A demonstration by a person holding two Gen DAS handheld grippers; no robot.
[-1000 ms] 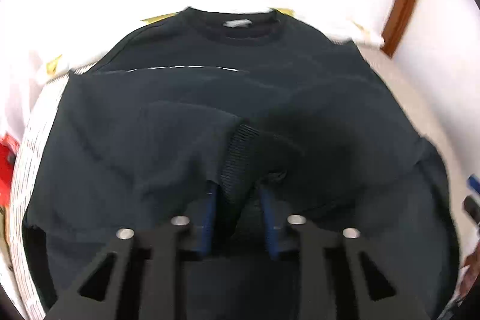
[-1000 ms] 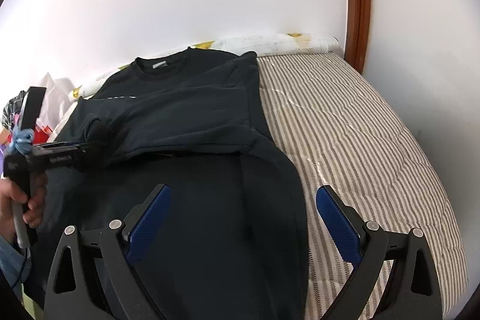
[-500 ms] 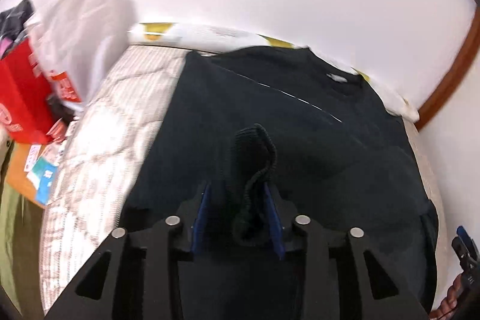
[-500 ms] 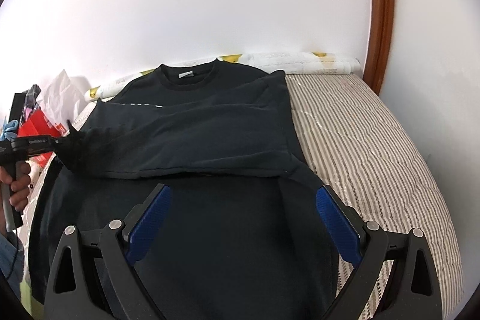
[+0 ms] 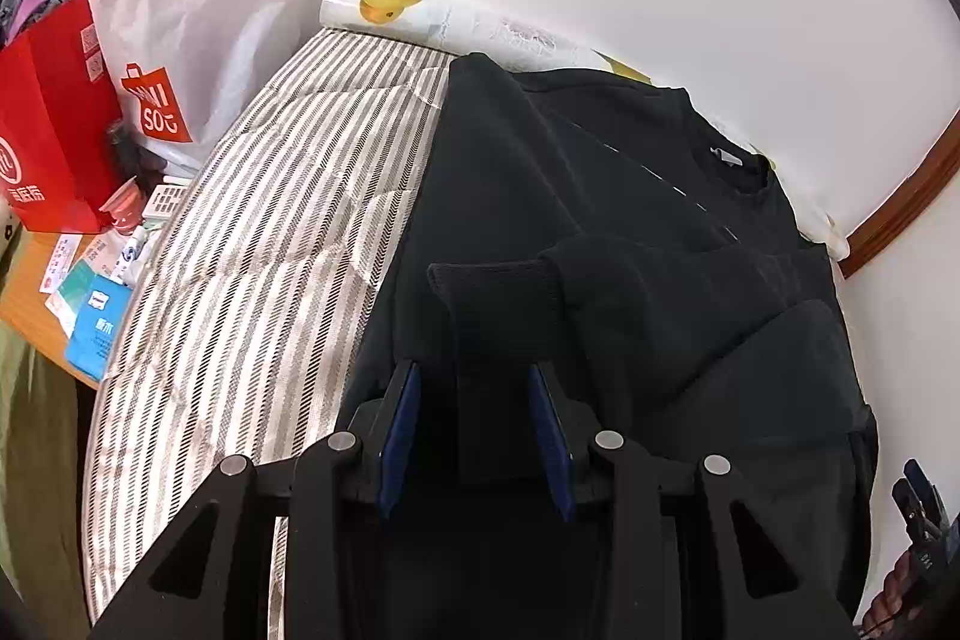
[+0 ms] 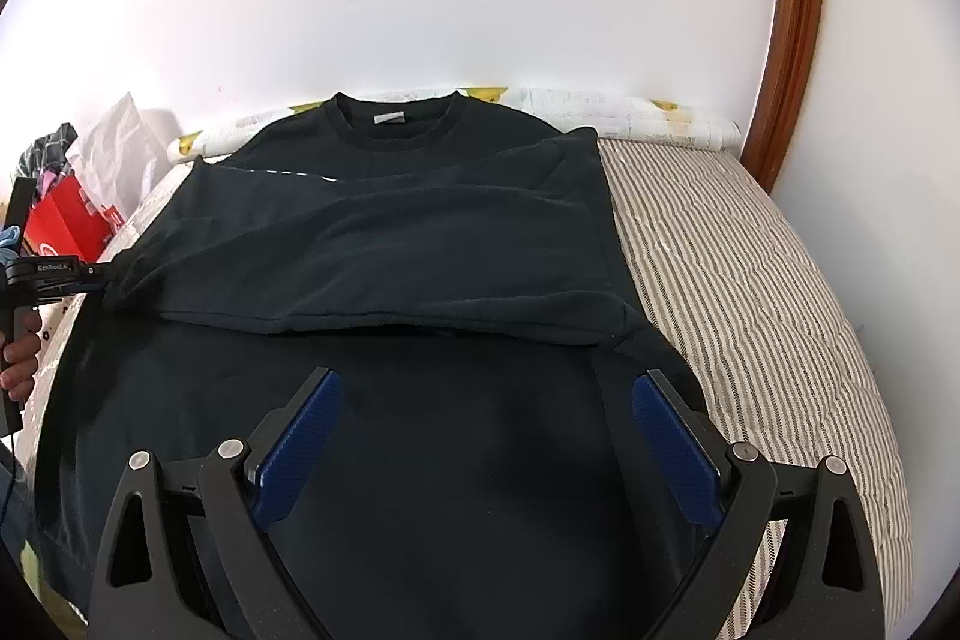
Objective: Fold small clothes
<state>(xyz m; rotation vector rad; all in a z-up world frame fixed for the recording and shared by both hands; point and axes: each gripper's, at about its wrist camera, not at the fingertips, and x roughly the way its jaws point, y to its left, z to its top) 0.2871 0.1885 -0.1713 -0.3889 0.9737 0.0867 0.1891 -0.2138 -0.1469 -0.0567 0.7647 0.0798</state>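
The left gripper [image 5: 474, 424] stands partly parted, the ribbed sleeve cuff [image 5: 498, 292] loose between its pads; the right gripper [image 6: 483, 448] gapes wide, empty, above the dark sweatshirt [image 6: 420, 244] spread on the striped mattress [image 6: 750, 280].

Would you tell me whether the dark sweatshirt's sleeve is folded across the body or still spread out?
Folded across: the sleeve lies over the sweatshirt chest, its ribbed cuff between the left tongs.
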